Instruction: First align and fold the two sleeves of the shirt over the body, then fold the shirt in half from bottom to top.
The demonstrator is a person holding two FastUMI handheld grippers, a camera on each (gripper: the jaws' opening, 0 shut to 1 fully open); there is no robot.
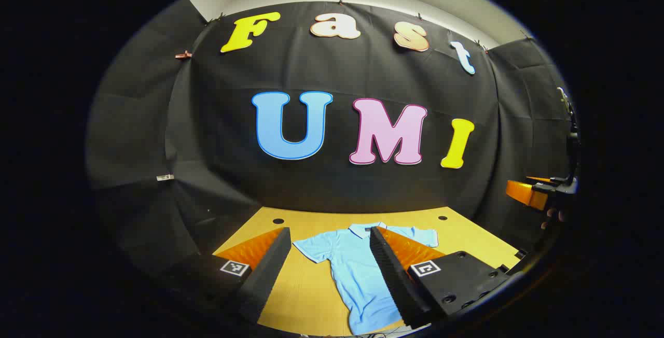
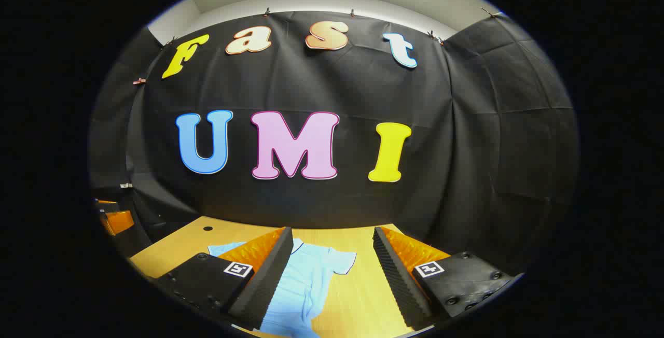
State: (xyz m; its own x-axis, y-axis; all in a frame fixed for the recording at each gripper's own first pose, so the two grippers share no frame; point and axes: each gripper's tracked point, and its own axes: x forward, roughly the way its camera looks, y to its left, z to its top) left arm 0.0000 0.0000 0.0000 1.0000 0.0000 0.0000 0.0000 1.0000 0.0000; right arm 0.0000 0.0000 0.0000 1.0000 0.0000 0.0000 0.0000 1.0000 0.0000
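While the left gripper (image 1: 332, 270) is hovering above the table (image 1: 311, 296) in the left gripper view, its jaws are standing wide apart and holding nothing. A light blue shirt (image 1: 358, 270) is lying flat on the wooden surface, collar toward the booth wall, both short sleeves spread outward. At the far right edge of this view, the other gripper (image 1: 534, 193) is showing in a hand, well apart from the cloth.

As the right gripper (image 2: 332, 270) is looking down in the right gripper view, its jaws are likewise gaping and empty, with the shirt (image 2: 306, 276) lying below and to its left.

Judged from the unfolded sleeves, the first step is not yet begun; the next move is calling for each gripper to descend and pinch a sleeve edge.
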